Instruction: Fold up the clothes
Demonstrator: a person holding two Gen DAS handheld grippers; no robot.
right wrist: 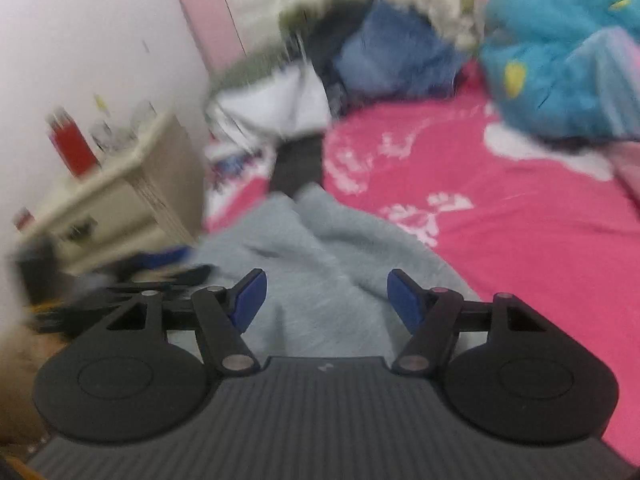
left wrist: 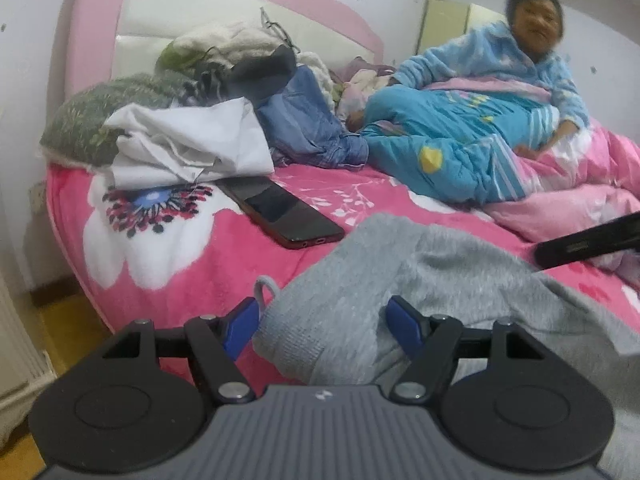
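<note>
A grey knit garment (left wrist: 400,292) lies crumpled on the pink flowered bedspread (left wrist: 192,256) at the near edge of the bed. My left gripper (left wrist: 324,326) is open, its blue fingertips (left wrist: 240,326) standing either side of a fold of the garment. The garment also shows in the blurred right wrist view (right wrist: 320,264). My right gripper (right wrist: 326,300) is open above it, with grey cloth between the wide-apart jaws. The left gripper (right wrist: 160,264) shows as a dark blur at the left of the right wrist view.
A black phone (left wrist: 280,210) lies on the bedspread beyond the garment. A pile of white, blue and green clothes (left wrist: 192,144) sits by the pink headboard (left wrist: 100,20). A person in blue pyjamas (left wrist: 500,120) reclines at the right. A bedside cabinet (right wrist: 112,196) stands left of the bed.
</note>
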